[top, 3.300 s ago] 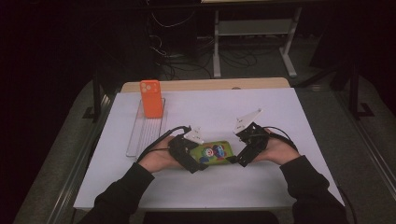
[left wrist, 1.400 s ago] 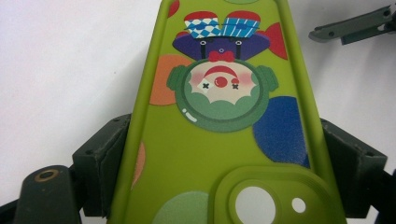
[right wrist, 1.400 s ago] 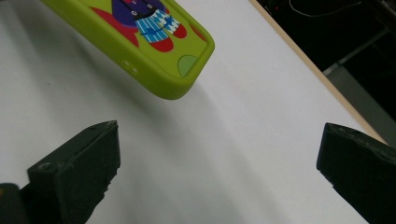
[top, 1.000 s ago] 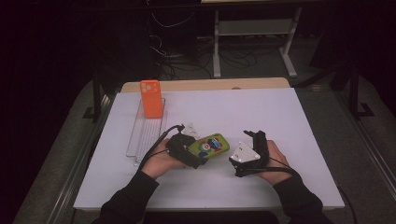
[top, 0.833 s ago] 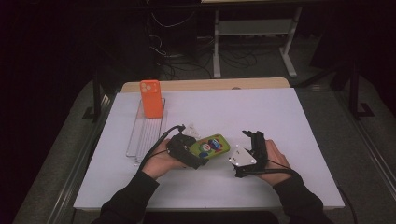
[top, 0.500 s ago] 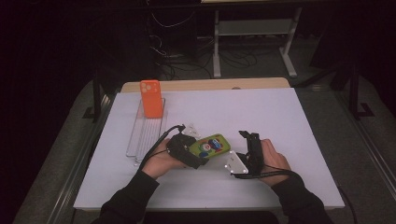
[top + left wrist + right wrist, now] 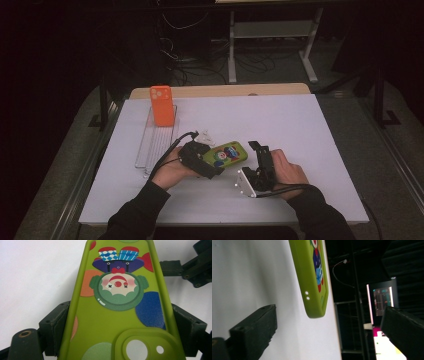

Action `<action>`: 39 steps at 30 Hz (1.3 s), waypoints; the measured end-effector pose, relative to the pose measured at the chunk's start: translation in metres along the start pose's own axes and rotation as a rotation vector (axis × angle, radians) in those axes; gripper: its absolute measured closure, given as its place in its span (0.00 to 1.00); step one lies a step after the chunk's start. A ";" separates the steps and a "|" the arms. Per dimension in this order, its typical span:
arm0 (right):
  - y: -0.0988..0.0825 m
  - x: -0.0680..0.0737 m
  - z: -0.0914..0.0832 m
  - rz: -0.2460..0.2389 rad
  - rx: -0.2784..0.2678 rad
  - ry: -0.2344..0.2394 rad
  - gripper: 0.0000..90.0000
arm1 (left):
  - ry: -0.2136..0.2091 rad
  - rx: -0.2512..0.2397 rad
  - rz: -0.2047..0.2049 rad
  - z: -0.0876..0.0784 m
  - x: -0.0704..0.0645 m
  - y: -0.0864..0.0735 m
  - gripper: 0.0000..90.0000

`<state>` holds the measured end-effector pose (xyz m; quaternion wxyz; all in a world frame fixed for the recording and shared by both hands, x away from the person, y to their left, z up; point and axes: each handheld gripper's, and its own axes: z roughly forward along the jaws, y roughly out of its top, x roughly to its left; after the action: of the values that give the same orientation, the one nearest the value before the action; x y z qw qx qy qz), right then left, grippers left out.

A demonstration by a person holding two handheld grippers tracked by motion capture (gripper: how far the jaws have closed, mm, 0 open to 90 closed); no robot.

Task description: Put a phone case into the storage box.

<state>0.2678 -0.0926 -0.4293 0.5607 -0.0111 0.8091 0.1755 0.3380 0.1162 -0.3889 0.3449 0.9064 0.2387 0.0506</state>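
Observation:
A green phone case (image 7: 227,154) printed with a clown figure is clamped by its long edges in my left gripper (image 7: 211,162), near the camera cut-out. In the left gripper view both black jaws press the sides of the green case (image 7: 117,322), so the left gripper (image 7: 120,327) is shut on it. My right gripper (image 7: 257,150) lies turned on its side just right of the case, jaws wide open. In the right gripper view the case's free end (image 7: 313,280) hangs a little off the white table, ahead of the open right gripper (image 7: 329,322) and untouched.
An orange phone case (image 7: 162,106) stands upright at the far end of a clear slotted rack (image 7: 152,145) on the left. A small white object (image 7: 206,136) lies behind my left hand. The white table top (image 7: 300,120) ends in dark floor on all sides.
The right gripper has drawn back from the case's end, then slid left toward it again and rolled onto its side. The left gripper and the case have kept still over the last second.

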 end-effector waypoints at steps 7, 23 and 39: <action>0.005 0.004 0.001 -0.057 -0.016 -0.016 0.15 | -0.007 -0.020 -0.006 -0.001 -0.004 0.003 0.17; 0.016 0.009 0.003 -0.113 -0.032 -0.064 0.54 | -0.028 -0.017 0.016 -0.001 -0.007 0.006 0.17; 0.021 0.012 0.001 -0.136 -0.045 -0.028 0.83 | -0.040 -0.025 0.009 -0.003 -0.005 0.005 0.16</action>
<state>0.2602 -0.0700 -0.4344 0.5822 -0.0760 0.7945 0.1553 0.3346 0.1120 -0.3829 0.3606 0.9039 0.2272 0.0370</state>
